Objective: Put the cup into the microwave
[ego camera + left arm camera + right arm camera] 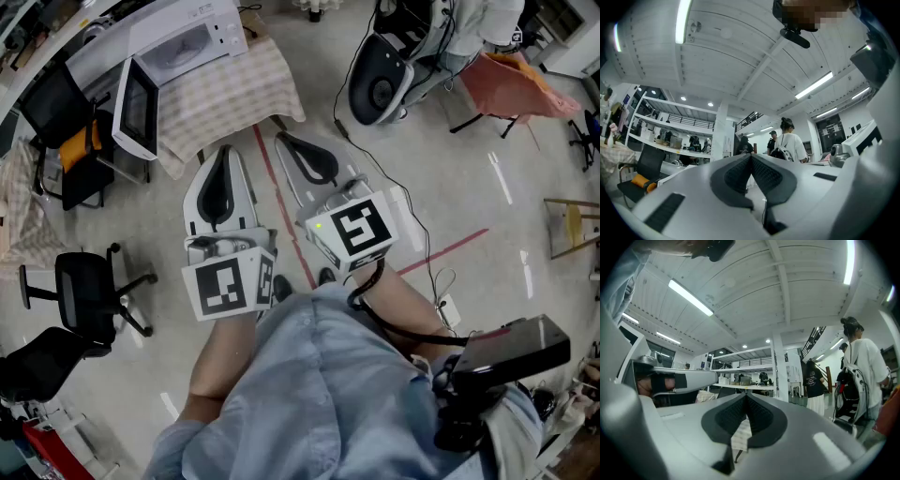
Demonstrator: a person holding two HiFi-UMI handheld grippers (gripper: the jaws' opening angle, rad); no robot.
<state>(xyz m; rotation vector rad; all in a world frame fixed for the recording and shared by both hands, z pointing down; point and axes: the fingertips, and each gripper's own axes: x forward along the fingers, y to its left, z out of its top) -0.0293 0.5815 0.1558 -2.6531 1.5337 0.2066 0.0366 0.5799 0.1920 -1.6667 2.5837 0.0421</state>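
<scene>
No cup shows in any view. The white microwave (183,42) stands on a table with a checked cloth (234,94) at the upper left of the head view, its door (136,108) swung open to the left. My left gripper (225,150) and right gripper (283,139) are held side by side over the floor, short of the table, pointing toward it. Both are shut with nothing between the pads. In the left gripper view the left gripper (751,157) has its dark pads pressed together. The right gripper (746,397) looks the same in the right gripper view, with the checked cloth showing below it.
Black office chairs (89,291) stand at the left, one with an orange item (70,141) beside the table. A grey wheeled machine (384,80) sits at the top right. Red tape lines (441,251) and a cable cross the floor. People (790,143) stand farther off.
</scene>
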